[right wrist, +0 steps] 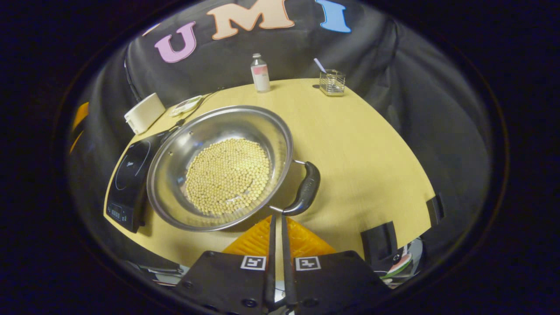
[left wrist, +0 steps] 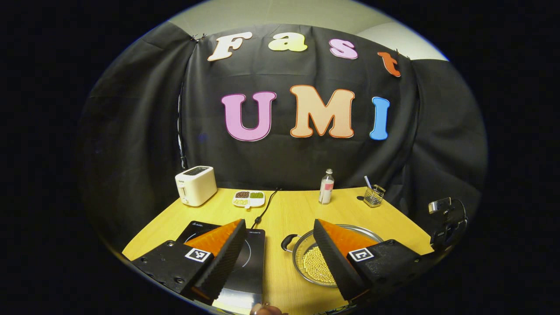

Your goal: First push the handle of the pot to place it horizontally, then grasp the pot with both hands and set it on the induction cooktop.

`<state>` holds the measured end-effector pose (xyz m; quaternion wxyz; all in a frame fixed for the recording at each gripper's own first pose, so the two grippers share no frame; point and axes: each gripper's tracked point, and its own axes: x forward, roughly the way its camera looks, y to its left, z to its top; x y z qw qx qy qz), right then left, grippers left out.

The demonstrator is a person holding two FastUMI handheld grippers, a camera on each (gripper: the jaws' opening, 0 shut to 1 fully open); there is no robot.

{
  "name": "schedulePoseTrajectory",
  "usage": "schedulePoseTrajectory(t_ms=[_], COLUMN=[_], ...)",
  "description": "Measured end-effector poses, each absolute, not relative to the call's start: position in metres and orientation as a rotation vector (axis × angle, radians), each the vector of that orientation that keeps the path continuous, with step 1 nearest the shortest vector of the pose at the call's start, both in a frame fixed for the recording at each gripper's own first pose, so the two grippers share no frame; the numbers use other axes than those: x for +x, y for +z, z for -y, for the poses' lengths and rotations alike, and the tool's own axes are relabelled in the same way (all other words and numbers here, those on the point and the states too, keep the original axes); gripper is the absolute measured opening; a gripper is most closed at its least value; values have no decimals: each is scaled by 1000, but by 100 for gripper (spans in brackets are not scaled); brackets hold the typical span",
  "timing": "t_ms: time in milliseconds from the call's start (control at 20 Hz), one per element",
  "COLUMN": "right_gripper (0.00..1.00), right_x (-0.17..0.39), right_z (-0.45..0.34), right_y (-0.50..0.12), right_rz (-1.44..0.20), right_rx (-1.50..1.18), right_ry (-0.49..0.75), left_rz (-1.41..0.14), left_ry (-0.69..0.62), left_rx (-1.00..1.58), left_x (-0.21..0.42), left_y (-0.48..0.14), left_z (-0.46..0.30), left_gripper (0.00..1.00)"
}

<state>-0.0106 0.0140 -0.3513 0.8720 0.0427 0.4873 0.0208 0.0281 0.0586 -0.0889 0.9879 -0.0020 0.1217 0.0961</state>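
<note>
Steel pot (right wrist: 218, 168) of beans on bench — its handle (right wrist: 305, 189) just at 12 o'clock of right tool (right wrist: 276, 217), pressed together; left tool (left wrist: 280, 245) spread.

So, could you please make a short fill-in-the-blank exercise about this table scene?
1. The steel pot holds many small yellow ____.
2. The induction cooktop lies on the pot's ____ side in the right gripper view.
3. The right gripper fingers are ____.
4. The left gripper fingers are ____.

Missing: beans; left; shut; open
</note>
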Motion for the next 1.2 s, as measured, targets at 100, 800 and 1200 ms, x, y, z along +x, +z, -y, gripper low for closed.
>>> schedulePoseTrajectory(t_ms=[100, 800, 1200], right_gripper=[11, 3, 3], right_x=[-3, 44, 59], right_z=[-10, 5, 7], right_y=[-353, -363, -359], right_rz=[-1011, -993, -978], right_rx=[73, 35, 25], right_ry=[42, 78, 90], left_rz=[-243, -248, -249], left_ry=[199, 235, 267], left_rx=[0, 16, 4], left_x=[30, 33, 31], left_y=[-88, -89, -89], left_z=[-62, -70, -77], left_gripper=[99, 99, 99])
